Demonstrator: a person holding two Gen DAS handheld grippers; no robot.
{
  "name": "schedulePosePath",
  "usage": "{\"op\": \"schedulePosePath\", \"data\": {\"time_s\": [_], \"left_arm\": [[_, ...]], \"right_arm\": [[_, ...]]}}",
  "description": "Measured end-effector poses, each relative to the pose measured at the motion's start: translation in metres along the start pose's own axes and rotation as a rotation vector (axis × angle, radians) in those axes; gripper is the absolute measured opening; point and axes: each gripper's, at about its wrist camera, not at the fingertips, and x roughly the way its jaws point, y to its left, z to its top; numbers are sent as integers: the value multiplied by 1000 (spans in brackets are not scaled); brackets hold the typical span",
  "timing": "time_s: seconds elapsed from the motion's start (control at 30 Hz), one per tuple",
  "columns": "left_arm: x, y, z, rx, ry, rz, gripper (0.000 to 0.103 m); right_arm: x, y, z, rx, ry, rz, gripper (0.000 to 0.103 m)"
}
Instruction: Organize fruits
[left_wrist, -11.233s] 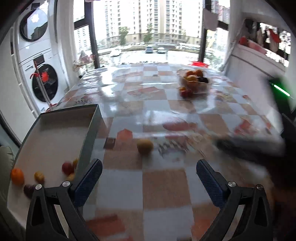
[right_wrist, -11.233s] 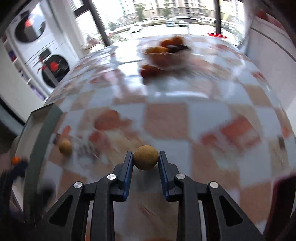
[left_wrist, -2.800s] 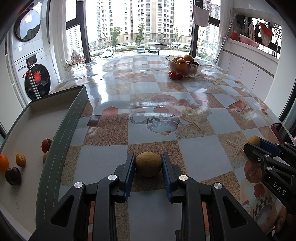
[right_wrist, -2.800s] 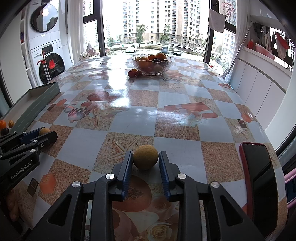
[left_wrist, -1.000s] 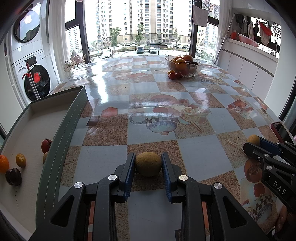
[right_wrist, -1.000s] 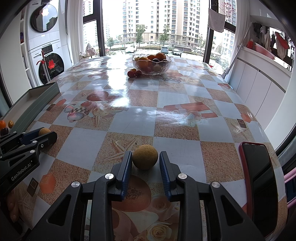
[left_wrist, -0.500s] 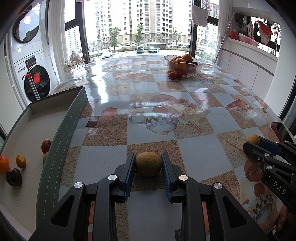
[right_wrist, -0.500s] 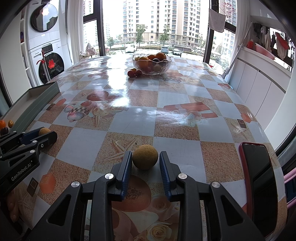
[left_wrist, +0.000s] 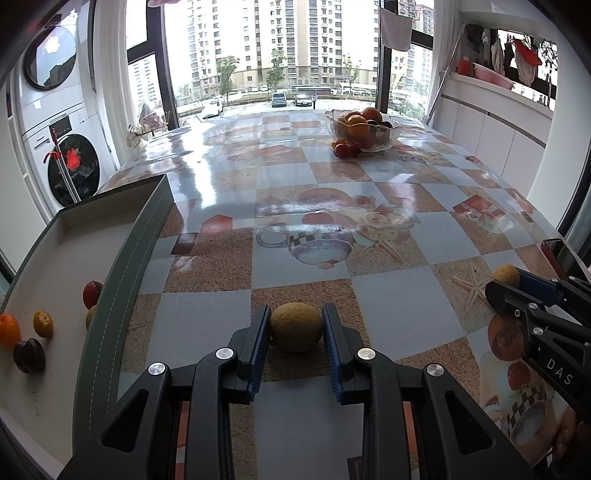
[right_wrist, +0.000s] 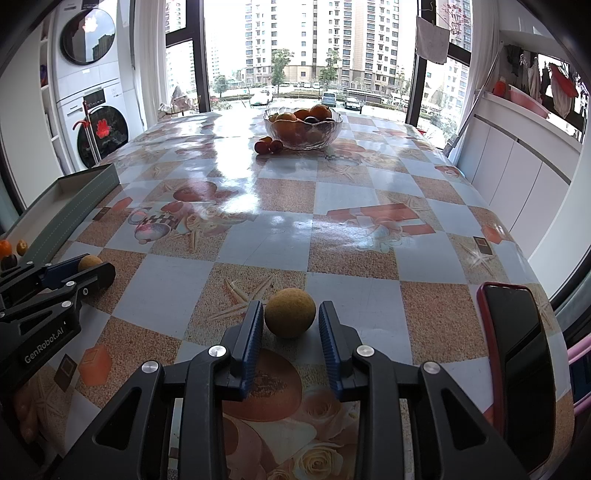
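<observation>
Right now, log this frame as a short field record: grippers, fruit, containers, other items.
left gripper: closed on a yellow-brown fruit resting on the table
right gripper: jaws flank a round tan fruit, slight gaps visible
tray: left, holds several small fruits
glass bowl: far end, full; red fruits beside it
phone: right table edge

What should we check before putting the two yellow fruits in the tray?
1. Left hand-held gripper grips left fruit: ok, both pads touch it.
2. Right hand-held gripper grips right fruit: not ok, slim gaps show at both sides.
3. Room in tray: ok, bare floor shows beyond the small fruits inside.
4. Way from left fruit to tray: ok, only tablecloth between.
5. Phone out of the way: ok, it lies apart, on the right by the table edge.
</observation>
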Motion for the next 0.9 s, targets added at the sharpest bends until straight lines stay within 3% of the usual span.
{"op": "schedulePosePath", "data": {"time_s": [0.9], "left_arm": [[-1, -1, 0, 0, 0, -6, 29]], "right_arm": [[0, -1, 0, 4, 2, -3, 39]]}}
